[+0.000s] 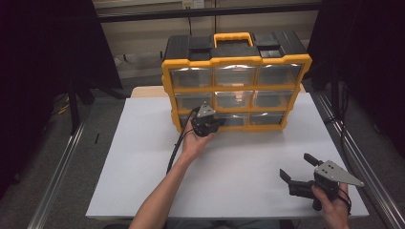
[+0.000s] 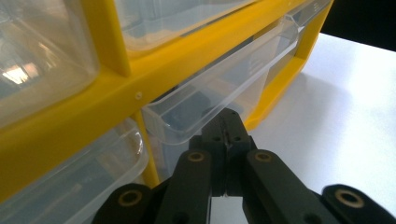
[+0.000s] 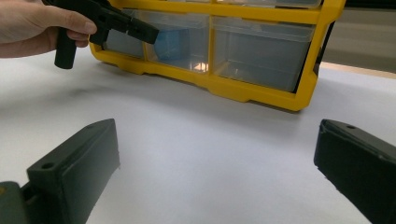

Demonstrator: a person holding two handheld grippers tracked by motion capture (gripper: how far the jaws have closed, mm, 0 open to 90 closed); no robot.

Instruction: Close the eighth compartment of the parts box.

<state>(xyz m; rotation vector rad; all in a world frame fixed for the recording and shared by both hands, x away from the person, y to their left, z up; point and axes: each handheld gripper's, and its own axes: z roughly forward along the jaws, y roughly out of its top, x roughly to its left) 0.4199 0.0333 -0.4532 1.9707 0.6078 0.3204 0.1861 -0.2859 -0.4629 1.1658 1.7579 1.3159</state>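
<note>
Nearest to us, at the near right of the white table (image 1: 143,157), our right gripper (image 1: 298,174) rests in the hand with its jaws spread wide and nothing between them. In the right gripper view the two black jaws stand far apart over bare table, and the cabinet (image 3: 299,100) lies well ahead of them.

Farther in and to the left, our left hand (image 1: 193,143) holds the left gripper (image 1: 216,123) up against the cabinet's bottom row. Its jaws are fully closed, tips pressed together. In the left gripper view the closed tips (image 2: 229,128) sit right at the front lip of a clear drawer (image 2: 224,93) in the bottom row. We cannot tell for sure whether the tips pinch that lip or only touch under it; no thing shows clamped between them.

The drawer is the middle one of the bottom row (image 1: 229,120), and the right gripper view shows something blue (image 3: 172,44) inside it, just behind the left gripper (image 3: 140,30). The drawer's front runs left to right along the cabinet face, and it would slide out toward us, the near side.

So the move ahead, as we judge it, turns on this: the drawer lies directly beyond the left gripper's tips, touching or nearly so, and the pull must come straight back along the drawer's depth. The left hand is by far the nearer; the right is well apart.

Farthest off stands the yellow cabinet (image 1: 165,78) itself, three rows of three clear drawers, with a handle (image 1: 232,37) on its black top.
</note>
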